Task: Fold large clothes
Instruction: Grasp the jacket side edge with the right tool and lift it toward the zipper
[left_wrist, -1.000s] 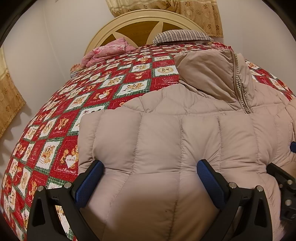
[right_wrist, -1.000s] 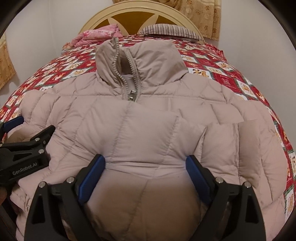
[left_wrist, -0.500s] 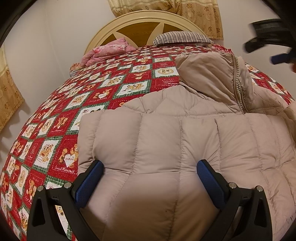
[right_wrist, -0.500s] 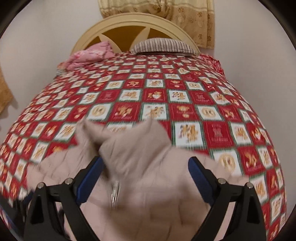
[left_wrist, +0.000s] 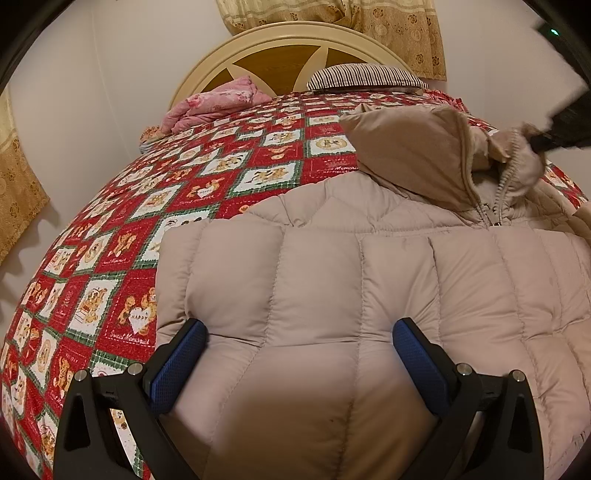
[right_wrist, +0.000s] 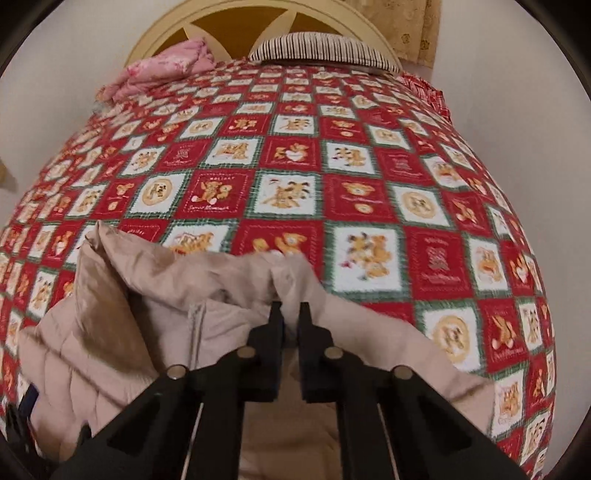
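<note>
A beige quilted down jacket lies front up on the bed, its collar toward the headboard. My left gripper is open, its blue pads resting wide apart on the jacket's lower part with puffed fabric between them but not pinched. In the left wrist view my right gripper comes in from the upper right and pinches the collar. My right gripper is shut on the collar's edge, which is lifted a little off the quilt. The zipper lies partly open just left of it.
A red, green and white teddy-bear quilt covers the bed. A pink blanket and a striped pillow lie by the cream headboard. Walls close in on both sides, and gold curtains hang behind.
My right gripper left the jacket's middle, travelled up to the collar and closed on its edge, lifting it. The left gripper stayed put and open.
</note>
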